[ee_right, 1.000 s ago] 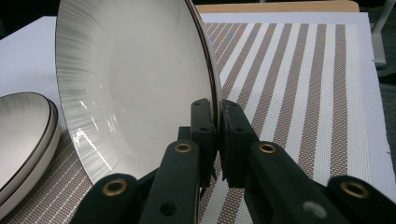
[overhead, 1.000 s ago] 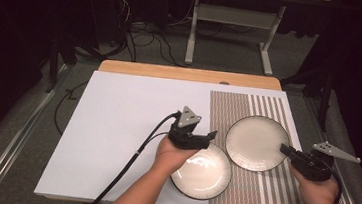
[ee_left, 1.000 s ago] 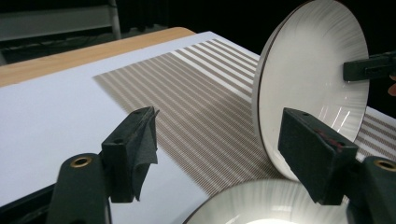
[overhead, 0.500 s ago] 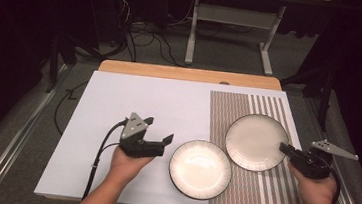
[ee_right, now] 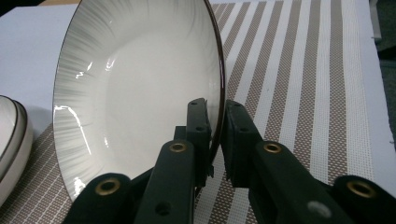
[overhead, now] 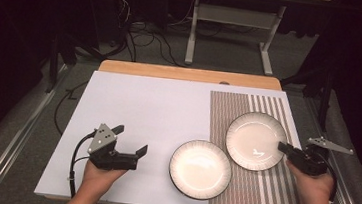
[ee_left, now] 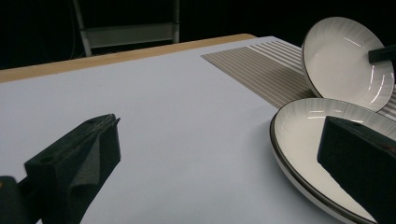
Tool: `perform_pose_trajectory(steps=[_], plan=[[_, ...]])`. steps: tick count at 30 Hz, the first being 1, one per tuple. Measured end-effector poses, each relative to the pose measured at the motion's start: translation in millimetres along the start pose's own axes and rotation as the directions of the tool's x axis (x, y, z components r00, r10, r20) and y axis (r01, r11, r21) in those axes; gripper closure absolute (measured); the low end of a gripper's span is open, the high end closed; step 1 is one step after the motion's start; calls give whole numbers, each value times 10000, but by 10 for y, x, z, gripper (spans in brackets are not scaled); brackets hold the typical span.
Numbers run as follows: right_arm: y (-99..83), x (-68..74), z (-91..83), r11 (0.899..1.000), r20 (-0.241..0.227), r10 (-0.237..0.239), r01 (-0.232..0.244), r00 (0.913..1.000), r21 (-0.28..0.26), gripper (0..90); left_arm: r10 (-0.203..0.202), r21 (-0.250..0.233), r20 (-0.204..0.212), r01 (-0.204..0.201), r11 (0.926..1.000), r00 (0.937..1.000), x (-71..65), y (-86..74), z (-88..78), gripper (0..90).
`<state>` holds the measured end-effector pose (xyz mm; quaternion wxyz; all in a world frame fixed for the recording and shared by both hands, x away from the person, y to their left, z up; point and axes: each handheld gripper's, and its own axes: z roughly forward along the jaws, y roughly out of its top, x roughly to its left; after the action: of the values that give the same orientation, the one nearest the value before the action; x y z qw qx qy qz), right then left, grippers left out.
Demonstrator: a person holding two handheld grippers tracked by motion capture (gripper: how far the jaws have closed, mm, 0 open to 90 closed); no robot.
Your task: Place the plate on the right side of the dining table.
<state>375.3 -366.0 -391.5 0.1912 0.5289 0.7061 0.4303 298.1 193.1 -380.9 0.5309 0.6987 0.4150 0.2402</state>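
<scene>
Two white plates with dark rims are on the table. The near plate (overhead: 200,169) (ee_left: 303,135) (ee_right: 11,135) lies flat at the edge of the striped mat. The far plate (overhead: 255,140) (ee_left: 348,60) (ee_right: 140,84) is tilted, its right edge lifted. My right gripper (overhead: 283,148) (ee_right: 215,109) is shut on that plate's rim, one jaw inside and one outside. My left gripper (overhead: 130,140) (ee_left: 215,177) is open and holds nothing. It hovers over the white sheet to the left of the near plate, apart from it.
A white sheet (overhead: 143,108) covers most of the table, with a brown-striped mat (overhead: 273,111) on its right part. A wooden edge (overhead: 186,74) runs along the back. Cables (overhead: 140,33) and a desk frame (overhead: 232,16) are on the floor beyond.
My left gripper has let go of the near plate's rim and moved left across the white sheet. The near plate stays where it was. My right gripper and its plate have not moved.
</scene>
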Motion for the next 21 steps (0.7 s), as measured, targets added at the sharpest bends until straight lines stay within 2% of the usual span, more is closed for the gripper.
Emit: perform_pose_trajectory(steps=[2, 5, 10, 11, 15, 21], plan=[[-2, -12, 30, 9999, 64, 85, -86, 9999, 117, 833, -401, 11, -9, 401, 9992, 9992, 62, -36, 3, 0], [-3, -30, 59, 9993, 100, 242, -245, 9997, 275, 826, -240, 150, -324, 245, 9996, 9992, 118, -78, 20, 0], [-4, -68, 111, 9974, 167, 499, -507, 9986, 503, 813, -521, 63, -417, 524, 9986, 9978, 185, -97, 5, 0], [-2, -75, 119, 9977, 180, 430, -439, 9989, 518, 809, -520, 47, -441, 523, 9986, 9977, 188, -97, -2, 0], [-12, -112, 168, 9934, 330, 734, -760, 9968, 860, 787, -512, 34, -501, 515, 9987, 9974, 189, -101, -10, 0], [-18, -148, 218, 9898, 565, 898, -954, 9944, 1056, 776, -482, 43, -523, 485, 9988, 9975, 196, -99, -5, 0]])
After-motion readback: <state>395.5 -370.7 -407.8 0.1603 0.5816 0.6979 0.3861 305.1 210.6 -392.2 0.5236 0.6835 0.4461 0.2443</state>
